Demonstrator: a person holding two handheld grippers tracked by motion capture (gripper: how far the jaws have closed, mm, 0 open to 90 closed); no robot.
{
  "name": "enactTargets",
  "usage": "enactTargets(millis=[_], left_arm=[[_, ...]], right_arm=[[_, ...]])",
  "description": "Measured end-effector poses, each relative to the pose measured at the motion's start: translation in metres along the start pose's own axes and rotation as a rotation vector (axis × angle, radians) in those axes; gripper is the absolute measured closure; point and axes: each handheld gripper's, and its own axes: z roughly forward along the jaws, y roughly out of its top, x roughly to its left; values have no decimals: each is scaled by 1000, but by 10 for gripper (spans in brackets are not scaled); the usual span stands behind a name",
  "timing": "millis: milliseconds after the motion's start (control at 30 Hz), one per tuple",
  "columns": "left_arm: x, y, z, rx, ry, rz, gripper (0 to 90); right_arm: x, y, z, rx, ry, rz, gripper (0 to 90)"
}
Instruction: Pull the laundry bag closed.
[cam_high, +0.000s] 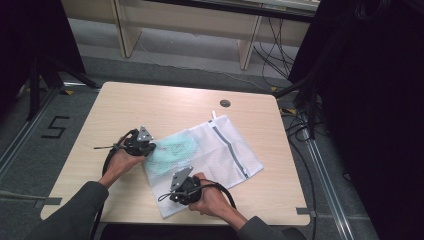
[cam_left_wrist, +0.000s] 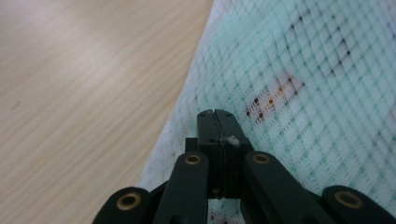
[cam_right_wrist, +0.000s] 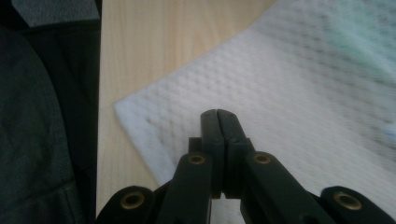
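Sleeves come in at the near edge of the surface (cam_high: 125, 107), and your two hands sit on either side of the white mesh laundry bag (cam_high: 225, 150), which is the landmark for everything else.

Your right hand-held gripper (cam_high: 176, 186) is at the bag's near corner, the one closest to you. In the right gripper view its jaws stand pressed together with no gap between them, tips over the mesh near that corner (cam_right_wrist: 154, 126); whether any mesh is pinched between them you cannot tell from the pictures.

Your left hand-held gripper (cam_high: 145, 145) is at the bag's left edge, a little farther from you than the right one. In the left gripper view its jaws are likewise closed tight, tips just inside the edge of the mesh (cam_left_wrist: 299, 93); a small white bit shows at the seam of the jaws, but a grip on the fabric cannot be confirmed.

The bag lies flat and slantwise on the middle of the surface. A pale green garment (cam_high: 172, 149) shows through the mesh in the bag's left half, just beside the left gripper. A grey zipper (cam_high: 229, 146) runs along the bag's right part, with its white pull (cam_high: 214, 115) at the bag's far corner.

Beyond the bag's far corner, a dark round cap (cam_high: 225, 103) sits in the surface.
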Motion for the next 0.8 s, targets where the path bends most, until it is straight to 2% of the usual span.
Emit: enactTargets(millis=[33,100,133,167,200,267,300,367,433,500,533,633,667,700,733,767,800], left_arm=[[0,2,-5,-15,-16,-17,891],[-4,3,-16,-38,-37,-22,889],[-8,3,-21,-44,-56,-40,890],[-12,1,-27,-42,-85,-47,890],[-19,-1,-31,-59,-117,-80,889],[-34,-7,-38,-64,-171,-113,890],[-43,-10,-41,-64,-185,-109,890],[-59,-13,-48,-46,-189,-64,891],[-73,-16,-52,-35,-211,-59,888],[-82,-19,-52,-4,-216,-39,885],[-83,-20,-50,17,-223,-16,880],[-78,-25,-40,59,-203,-15,877],[-76,-26,-38,75,-189,-22,882],[-73,-27,-35,80,-184,-25,887],[-71,-28,-32,86,-178,-46,892],[-69,-28,-30,93,-178,-40,894],[-69,-28,-29,95,-171,-43,895]], right_arm=[[-2,-1,-7,-8,-12,29,900],[-14,-6,-22,-39,-58,6,900],[-23,-17,-38,-46,-105,64,900],[-23,-17,-38,-46,-105,64,900],[-30,-24,-46,-47,-129,59,900],[-40,-40,-58,-51,-165,106,900],[-45,-48,-63,-40,-186,122,900],[-52,-63,-70,-26,-213,155,900],[-58,-83,-74,9,-233,214,900],[-59,-88,-74,25,-239,220,900],[-61,-92,-74,33,-241,224,900],[-67,-99,-73,58,-237,203,900],[-65,-100,-72,68,-237,236,900],[-65,-100,-72,87,-226,234,900],[-66,-100,-71,95,-225,213,900],[-64,-99,-70,103,-220,227,900],[-64,-99,-69,110,-220,216,900]])
